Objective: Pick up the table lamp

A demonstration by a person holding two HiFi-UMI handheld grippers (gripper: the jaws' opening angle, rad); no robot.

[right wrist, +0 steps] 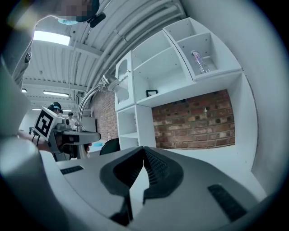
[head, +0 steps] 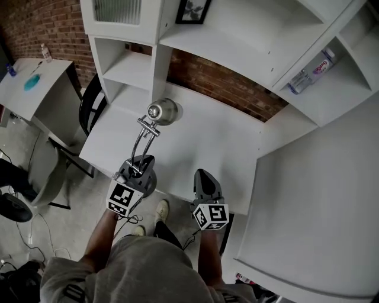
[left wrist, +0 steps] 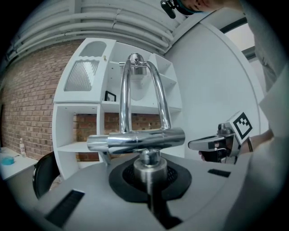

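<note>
The table lamp is chrome, with two curved arms rising from a cross bar to a round head. My left gripper is shut on the lamp's short upright post just under the cross bar. The lamp's base is hidden below the gripper. It stands over the front left edge of the white desk. My right gripper is to the right of it, at the desk's front edge, apart from the lamp. Its jaws are shut with nothing between them.
White shelving stands behind the desk against a brick wall, with a framed picture and a water bottle on it. A black chair is to the left, beside another white table. A white counter lies at the right.
</note>
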